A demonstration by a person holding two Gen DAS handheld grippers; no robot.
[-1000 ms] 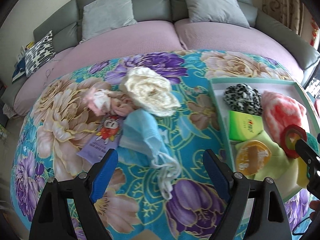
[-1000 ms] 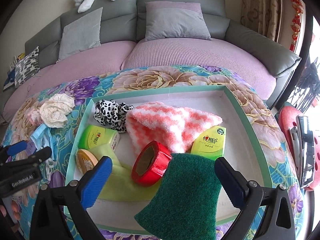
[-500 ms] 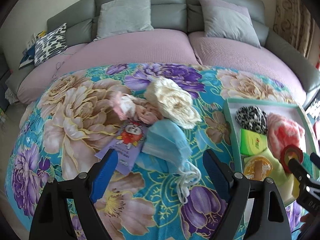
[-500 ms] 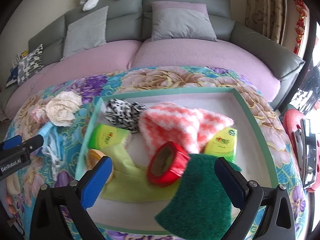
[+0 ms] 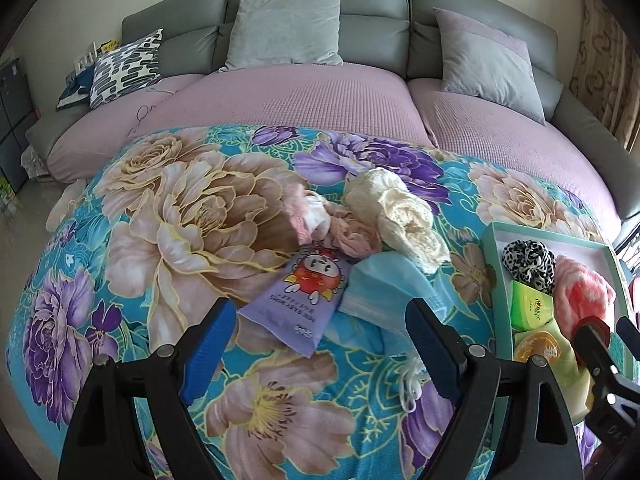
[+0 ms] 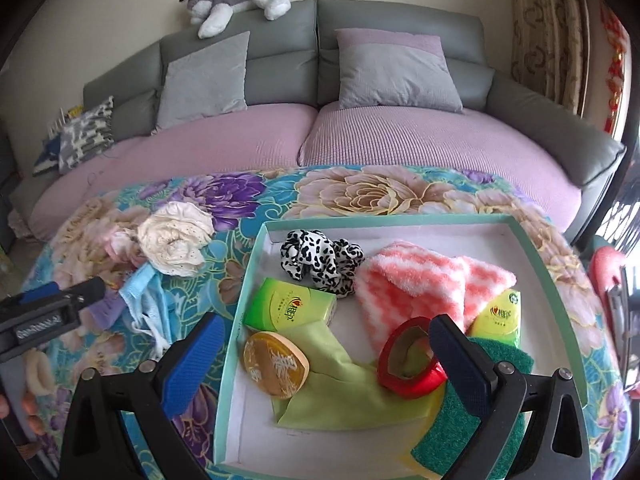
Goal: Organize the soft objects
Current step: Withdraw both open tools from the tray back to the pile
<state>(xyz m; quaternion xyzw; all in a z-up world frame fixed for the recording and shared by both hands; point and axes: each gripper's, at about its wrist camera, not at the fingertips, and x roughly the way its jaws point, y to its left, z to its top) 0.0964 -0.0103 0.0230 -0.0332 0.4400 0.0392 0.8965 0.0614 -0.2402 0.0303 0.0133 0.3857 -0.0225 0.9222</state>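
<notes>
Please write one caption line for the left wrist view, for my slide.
Open left hand-held gripper above purple wipes pack and blue face masks on floral blanket.

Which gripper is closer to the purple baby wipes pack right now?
Left. The left gripper hangs open just in front of the wipes pack; the right gripper is open over the tray, off to the side.

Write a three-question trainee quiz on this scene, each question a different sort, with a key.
1. True or false: the red tape roll lies inside the tray.
2. Which lies outside the tray? A) leopard scrunchie B) blue face mask C) green scouring pad
3. Fill in: the left tongs and right tongs are both ____.

Key: 1 true; 2 B; 3 open.
</notes>
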